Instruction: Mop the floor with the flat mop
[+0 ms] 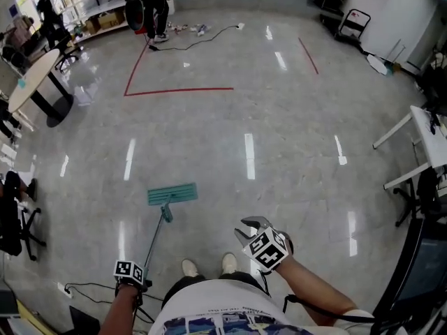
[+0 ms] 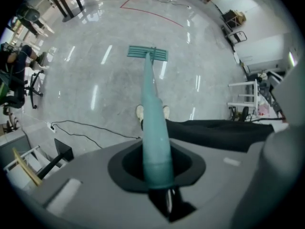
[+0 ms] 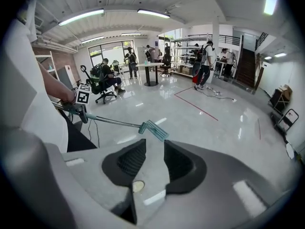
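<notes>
- At the floor's point(image 1: 293, 117) left edge I count one round table point(image 1: 31, 82) and one black chair point(image 1: 29, 237). One cable point(image 2: 68, 121) trails across the near-left corner.
- My left gripper point(image 1: 131, 274) is clamped on the top end of the mop handle. In the left gripper view the teal grip fills the gap between the jaws.
- There is one mop point(image 1: 172, 194). Its teal head lies flat on the floor just ahead of my two shoes point(image 1: 189, 267) and slightly left of them, and the handle slopes back to the left gripper.
- I count two pieces of red tape: one L-shaped line point(image 1: 178, 91) beyond the mop head and one short line point(image 1: 308, 56) farther right.
- One person point(image 1: 155, 5) stands at the far edge, by the far end of the L.
- My right gripper point(image 1: 255, 230) hovers just right of the shoes, jaws apart, with only floor showing between them.
- One white table point(image 1: 426, 128) juts in from the right edge.
- The widest open stretch of floor runs from the mop head forward to the tape and rightward toward the white table.
</notes>
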